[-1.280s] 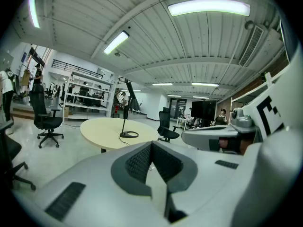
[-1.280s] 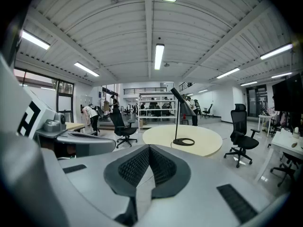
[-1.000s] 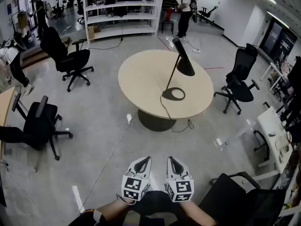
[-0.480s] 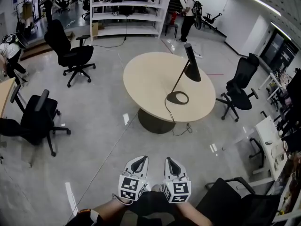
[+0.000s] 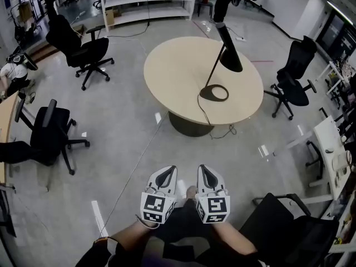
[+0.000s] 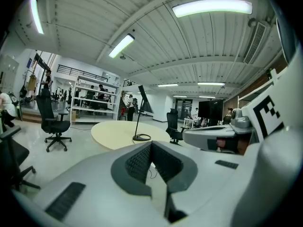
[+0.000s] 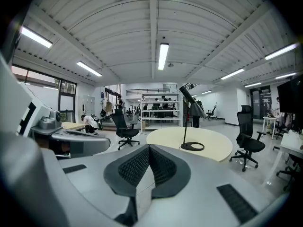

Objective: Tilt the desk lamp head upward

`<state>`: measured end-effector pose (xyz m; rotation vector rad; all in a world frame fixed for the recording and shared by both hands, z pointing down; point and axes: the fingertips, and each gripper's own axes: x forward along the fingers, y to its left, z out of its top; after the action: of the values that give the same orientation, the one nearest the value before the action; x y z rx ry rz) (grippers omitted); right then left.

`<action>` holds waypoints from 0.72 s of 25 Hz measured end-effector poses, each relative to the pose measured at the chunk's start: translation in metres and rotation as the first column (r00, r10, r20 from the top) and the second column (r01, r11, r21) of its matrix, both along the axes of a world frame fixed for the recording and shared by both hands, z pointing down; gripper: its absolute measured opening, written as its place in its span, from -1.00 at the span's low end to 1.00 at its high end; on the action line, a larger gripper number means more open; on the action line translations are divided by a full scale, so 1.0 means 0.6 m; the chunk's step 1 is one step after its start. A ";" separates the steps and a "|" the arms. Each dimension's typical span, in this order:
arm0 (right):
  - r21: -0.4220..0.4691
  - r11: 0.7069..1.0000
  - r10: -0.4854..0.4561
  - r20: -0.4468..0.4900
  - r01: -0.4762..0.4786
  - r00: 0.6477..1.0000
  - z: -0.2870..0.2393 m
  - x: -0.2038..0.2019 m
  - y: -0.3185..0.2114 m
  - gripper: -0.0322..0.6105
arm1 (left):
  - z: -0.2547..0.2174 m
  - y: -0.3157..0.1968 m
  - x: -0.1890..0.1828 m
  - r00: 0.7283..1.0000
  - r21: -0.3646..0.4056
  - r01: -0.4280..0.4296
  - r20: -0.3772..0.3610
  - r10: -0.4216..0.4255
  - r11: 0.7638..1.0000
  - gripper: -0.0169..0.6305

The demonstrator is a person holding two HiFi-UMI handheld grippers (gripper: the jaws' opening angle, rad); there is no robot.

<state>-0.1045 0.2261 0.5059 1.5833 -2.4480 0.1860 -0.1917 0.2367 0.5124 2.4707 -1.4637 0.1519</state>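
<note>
Black lamp head [image 7: 187,96] merges with person [image 7: 195,122] behind.

A round, pale table [image 5: 178,71] stands on the glossy grey floor [image 5: 122,149] on 1 dark central pedestal [image 5: 189,128]; a black desk lamp [image 5: 231,57] stands on the table's right half, its ring base [image 5: 203,94] flat on the top; its cord [image 5: 203,111] runs over the near edge to the floor; 2 black office chairs [image 5: 78,49] stand on the floor left of the table, well apart from it.

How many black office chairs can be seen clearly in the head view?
4 chairs: one at top left, one at the left, one at the right, one at bottom right. More may be hidden at the edges.
</note>
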 end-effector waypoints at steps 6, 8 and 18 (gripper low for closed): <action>0.006 1.000 -0.018 0.020 0.018 1.000 -0.003 0.058 -0.107 -0.85 | -0.006 -0.103 0.059 0.999 -0.007 0.016 0.042 -0.016 1.000 -0.80; 0.011 1.000 -0.025 0.024 0.025 0.999 -0.008 0.089 -0.145 -0.85 | -0.014 -0.140 0.090 0.998 -0.005 0.026 0.054 -0.025 1.000 -0.80; 0.032 0.997 -0.076 0.034 0.075 0.997 -0.018 0.206 -0.276 -0.85 | -0.025 -0.264 0.226 0.994 -0.006 0.045 0.104 -0.044 0.999 -0.80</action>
<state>0.0191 0.0605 0.4954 1.5095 -2.5445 0.1658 -0.0562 0.0781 0.4975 2.4554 -1.5548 0.2813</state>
